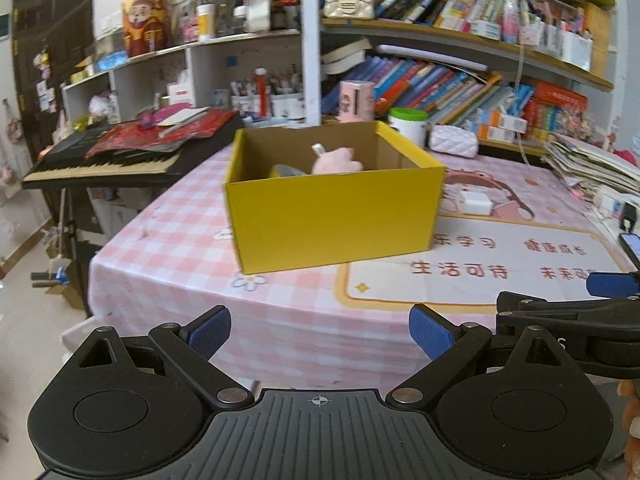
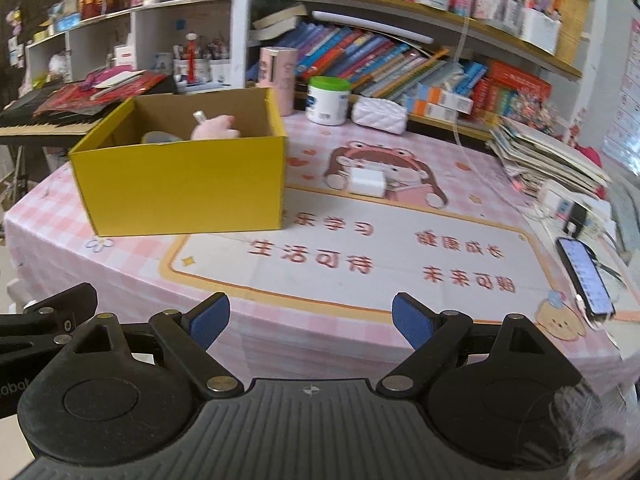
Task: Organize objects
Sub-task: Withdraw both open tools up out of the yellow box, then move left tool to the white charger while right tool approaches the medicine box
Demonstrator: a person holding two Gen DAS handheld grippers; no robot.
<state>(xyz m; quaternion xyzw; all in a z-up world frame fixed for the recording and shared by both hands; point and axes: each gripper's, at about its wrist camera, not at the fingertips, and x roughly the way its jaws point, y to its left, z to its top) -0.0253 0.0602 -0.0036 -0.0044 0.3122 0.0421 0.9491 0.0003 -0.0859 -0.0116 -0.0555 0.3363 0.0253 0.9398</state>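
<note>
- Firstly, from the left wrist camera we see our left gripper (image 1: 320,338) with its jaws spread wide and nothing between the blue pads (image 1: 210,334); it hangs over the near edge of the table (image 1: 168,240), which is covered by a pink checked cloth.
- Ahead of it stands a yellow cardboard box (image 1: 332,216), open at the top, resting on the cloth and partly on a printed desk mat (image 1: 500,264) with red characters.
- Inside the box we make out a pink plush toy (image 1: 338,162) and, beside it, a grey object that we cannot identify.
- A small white charger block (image 1: 476,202) lies on the mat to the right of the box, well apart from it.
- At the far right of this view our right gripper (image 1: 572,312) reaches in from the side.
- Left of the table we see an electronic keyboard (image 1: 100,166) with red papers on it; behind are bookshelves (image 1: 460,36) packed with books.
- Next, from the right wrist camera, our right gripper (image 2: 310,322) also stands wide open, pads empty, above the near edge of the table.
- The yellow box sits to the upper left here, the plush toy showing over its rim.
- The white charger block lies on the cartoon girl printed on the mat.
- A green-lidded white jar (image 2: 328,100) and a white quilted pouch (image 2: 380,114) stand behind, near the shelves.
- A smartphone (image 2: 586,280) with a lit screen lies at the right edge, a cable plugged in.
</note>
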